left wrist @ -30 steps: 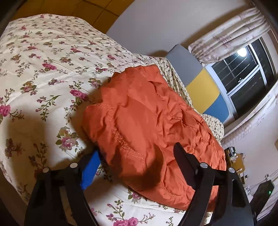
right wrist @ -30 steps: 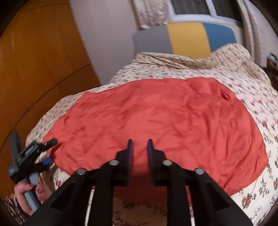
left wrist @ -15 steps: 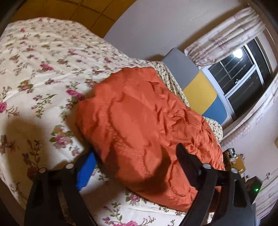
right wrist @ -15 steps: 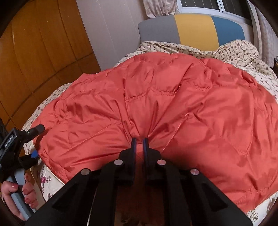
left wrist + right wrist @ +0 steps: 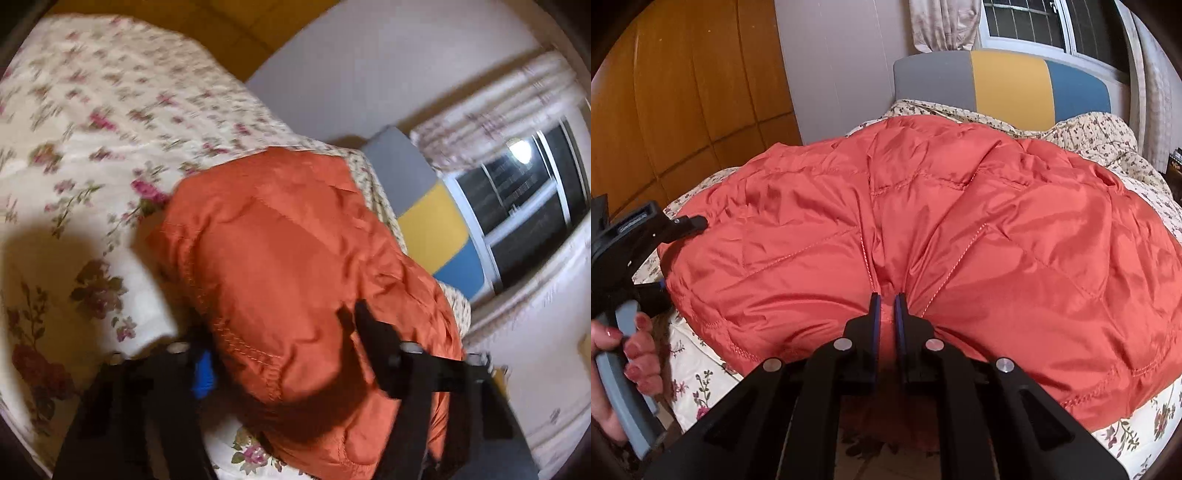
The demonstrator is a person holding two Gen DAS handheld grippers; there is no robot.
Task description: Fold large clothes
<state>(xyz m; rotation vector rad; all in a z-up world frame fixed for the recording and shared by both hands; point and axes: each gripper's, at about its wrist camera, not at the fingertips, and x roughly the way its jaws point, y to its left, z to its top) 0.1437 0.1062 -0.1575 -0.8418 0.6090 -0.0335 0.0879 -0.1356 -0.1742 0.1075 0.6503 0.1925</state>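
An orange quilted puffer jacket (image 5: 960, 229) lies folded over on a bed with a floral bedspread (image 5: 1137, 435). My right gripper (image 5: 885, 301) is shut on the jacket's near edge, and the fabric puckers between its fingers. In the left wrist view the jacket (image 5: 288, 258) fills the middle. My left gripper (image 5: 284, 332) is open, its jaws wide on either side of the jacket's near corner. The left gripper also shows at the left of the right wrist view (image 5: 665, 254), held in a hand, with its fingers around the jacket's left corner.
The floral bedspread (image 5: 81, 155) spreads to the left of the jacket. A grey, yellow and blue headboard (image 5: 1008, 85) stands at the far end under a window (image 5: 1027, 22) with curtains. Wooden wardrobe panels (image 5: 687, 92) stand on the left.
My right gripper closed on the jacket's edge and carried it over, so the quilted side now faces up. My left gripper moved in around the jacket's corner, still open.
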